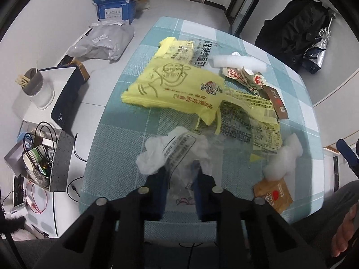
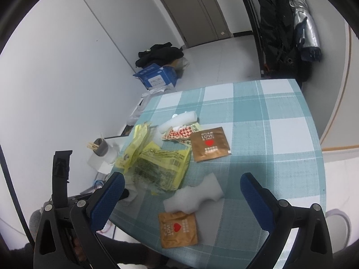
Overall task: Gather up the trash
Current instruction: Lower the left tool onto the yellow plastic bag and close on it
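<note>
Wrappers (image 1: 179, 83) and foam (image 2: 193, 196) crowding checked table (image 2: 280, 134), left gripper (image 1: 181, 172) pinching clear bag (image 1: 175, 152), right gripper (image 2: 181, 188) wide.

Two close downward views (shared table (image 1: 125, 134))

A table (image 2: 280, 134) covered in a teal-and-white checked cloth stands on a pale grey floor (image 2: 208, 62). White walls (image 2: 67, 78) enclose the room, with a grey door (image 2: 202, 6) at the far end. A blue carton (image 2: 157, 77) sits by the left wall; dark coats (image 2: 278, 29) hang far right.
</note>
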Demonstrator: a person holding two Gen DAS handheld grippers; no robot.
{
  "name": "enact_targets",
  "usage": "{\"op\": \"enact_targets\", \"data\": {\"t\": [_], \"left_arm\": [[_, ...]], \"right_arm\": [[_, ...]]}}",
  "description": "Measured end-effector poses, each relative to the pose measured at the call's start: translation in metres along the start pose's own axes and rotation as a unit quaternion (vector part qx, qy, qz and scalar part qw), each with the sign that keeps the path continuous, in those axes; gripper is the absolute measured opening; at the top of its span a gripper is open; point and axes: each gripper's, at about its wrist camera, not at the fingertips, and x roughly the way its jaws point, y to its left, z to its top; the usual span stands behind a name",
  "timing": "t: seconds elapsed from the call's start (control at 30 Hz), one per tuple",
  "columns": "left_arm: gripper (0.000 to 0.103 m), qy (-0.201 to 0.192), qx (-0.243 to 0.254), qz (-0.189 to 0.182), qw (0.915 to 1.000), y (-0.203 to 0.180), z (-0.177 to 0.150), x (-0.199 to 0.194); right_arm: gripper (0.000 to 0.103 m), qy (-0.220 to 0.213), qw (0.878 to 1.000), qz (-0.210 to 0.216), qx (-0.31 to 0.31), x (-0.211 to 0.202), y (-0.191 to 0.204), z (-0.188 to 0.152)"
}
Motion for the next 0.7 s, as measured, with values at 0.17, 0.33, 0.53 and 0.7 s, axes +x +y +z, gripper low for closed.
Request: {"op": "enact_targets", "data": {"t": [0.17, 0.33, 0.53, 0.7], "left_arm": [[0.013, -0.003, 0.006, -0.025, 0.9997, 0.001, 0.000, -0.007], [0.013, -0.007, 0.003, -0.064, 0.9979, 0.001, 0.002, -0.016], [0.022, 0.013, 0.006, -0.057, 0.9982, 0.004, 0.016, -0.012], [0.041, -0.007, 0.006, -0.055, 0.9984, 0.008, 0.023, -0.027]], "right_arm": [[0.103, -0.005, 1.000, 0.001, -0.004, -0.005, 0.003, -0.002], [0.103, -0.005, 1.000, -0.004, -0.010, -0.008, 0.008, -0.006], [0.103, -0.010, 1.000, -0.018, -0.021, -0.012, 0.010, -0.012], [0.103, -0.019, 0.999, -0.030, -0.027, -0.019, 0.010, -0.017]]}}
